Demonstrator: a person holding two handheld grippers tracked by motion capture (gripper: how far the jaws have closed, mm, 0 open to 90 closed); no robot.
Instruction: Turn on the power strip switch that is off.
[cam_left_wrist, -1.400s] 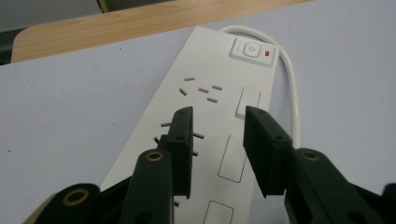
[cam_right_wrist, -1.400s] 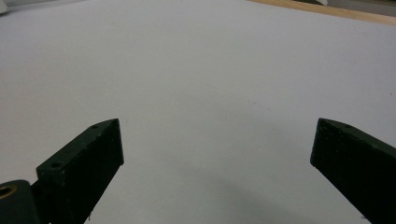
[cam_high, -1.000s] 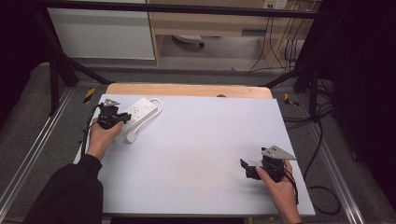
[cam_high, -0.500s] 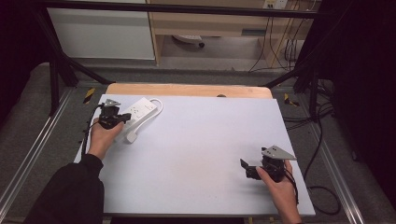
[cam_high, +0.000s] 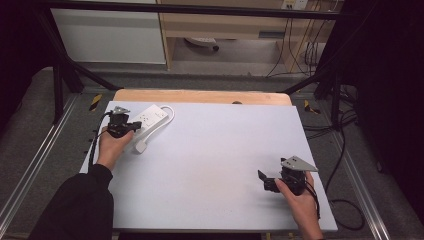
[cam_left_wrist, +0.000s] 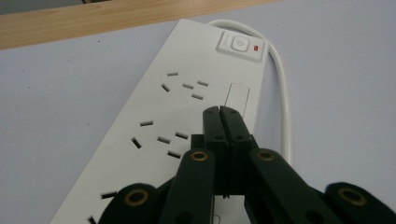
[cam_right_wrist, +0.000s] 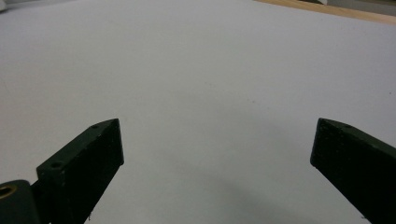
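Left gripper (cam_left_wrist: 220, 112) jaws just closed, empty, over power strip (cam_left_wrist: 187, 93), right gripper (cam_right_wrist: 217, 140) jaws wide

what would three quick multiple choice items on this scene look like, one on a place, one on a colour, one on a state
1. Where on the table does the power strip lie?
A. far left corner
B. near right corner
C. dead centre

2. What colour is the small light beside the power strip's switch?
A. green
B. red
C. blue

3. How do the jaws of the left gripper stand?
A. wide open around the strip
C. shut on the cable
B. shut together, with nothing between them

Answers:
1 A: the high view shows it at the far left, by the wooden edge.
2 B: the left gripper view shows a red mark right of the button.
3 B: in the left gripper view the two black jaws meet over the strip's face, having just been closing, while the right gripper stands open over bare table.
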